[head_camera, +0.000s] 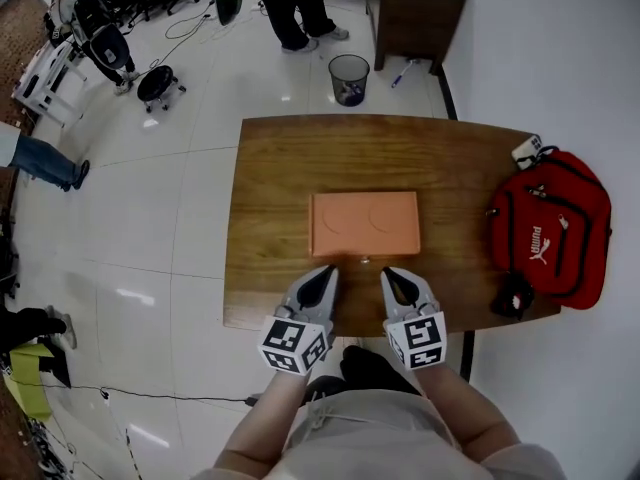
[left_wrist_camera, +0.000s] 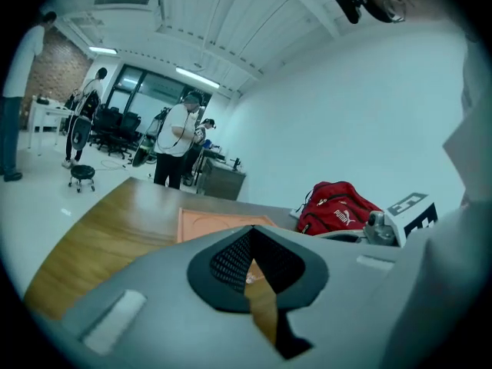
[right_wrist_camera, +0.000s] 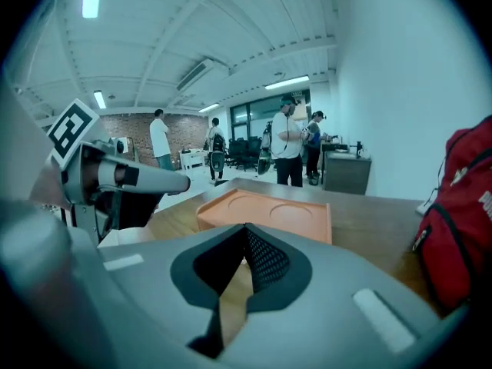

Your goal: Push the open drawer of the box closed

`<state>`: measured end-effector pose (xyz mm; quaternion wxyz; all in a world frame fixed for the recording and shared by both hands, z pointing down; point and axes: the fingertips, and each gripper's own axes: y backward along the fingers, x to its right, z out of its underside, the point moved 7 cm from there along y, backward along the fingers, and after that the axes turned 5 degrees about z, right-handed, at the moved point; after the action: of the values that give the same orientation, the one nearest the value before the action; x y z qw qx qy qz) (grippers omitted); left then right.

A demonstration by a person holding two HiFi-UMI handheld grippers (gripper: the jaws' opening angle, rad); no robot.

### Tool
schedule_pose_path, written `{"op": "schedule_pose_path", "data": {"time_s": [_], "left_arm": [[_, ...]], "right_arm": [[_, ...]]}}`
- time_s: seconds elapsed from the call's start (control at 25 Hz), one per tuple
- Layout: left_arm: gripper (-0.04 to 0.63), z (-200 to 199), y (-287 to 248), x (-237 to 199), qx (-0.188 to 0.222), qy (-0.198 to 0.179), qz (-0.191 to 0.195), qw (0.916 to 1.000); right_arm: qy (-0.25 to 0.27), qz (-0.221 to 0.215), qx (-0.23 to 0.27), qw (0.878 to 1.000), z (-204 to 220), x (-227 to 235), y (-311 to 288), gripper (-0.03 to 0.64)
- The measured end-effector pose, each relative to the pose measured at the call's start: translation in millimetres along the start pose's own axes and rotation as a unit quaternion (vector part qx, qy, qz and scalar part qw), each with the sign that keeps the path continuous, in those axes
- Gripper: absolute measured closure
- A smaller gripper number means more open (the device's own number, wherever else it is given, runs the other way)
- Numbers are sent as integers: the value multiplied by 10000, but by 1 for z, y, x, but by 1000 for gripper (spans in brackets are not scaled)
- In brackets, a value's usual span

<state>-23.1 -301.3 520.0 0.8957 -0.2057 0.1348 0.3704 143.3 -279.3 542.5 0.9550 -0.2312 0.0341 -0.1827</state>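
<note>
Orange box (head_camera: 365,225), just ahead of both tools: drawer (head_camera: 365,256) appears flush, push seemingly done. Jaws of left tool (head_camera: 329,270) and right tool (head_camera: 389,271): together, empty.

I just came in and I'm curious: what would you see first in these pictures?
The bright orange box jumps out first, sitting in the middle of the wooden table. Next is the red backpack at the table's right edge. Nearest the person, the left gripper and right gripper point at the box, jaws together, holding nothing.
</note>
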Motion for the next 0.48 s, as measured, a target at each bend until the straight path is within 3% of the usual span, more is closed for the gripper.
{"op": "schedule_pose_path", "data": {"time_s": [0.24,0.48], "left_arm": [[589,-44,62,44,820,-513,193,9951],[589,-46,134,86,1114,-902,349,9890]], "right_arm": [[340,42,997,9944,-44,-26,61,609],[995,313,1682,9802,-56,-68,130,609]]}}
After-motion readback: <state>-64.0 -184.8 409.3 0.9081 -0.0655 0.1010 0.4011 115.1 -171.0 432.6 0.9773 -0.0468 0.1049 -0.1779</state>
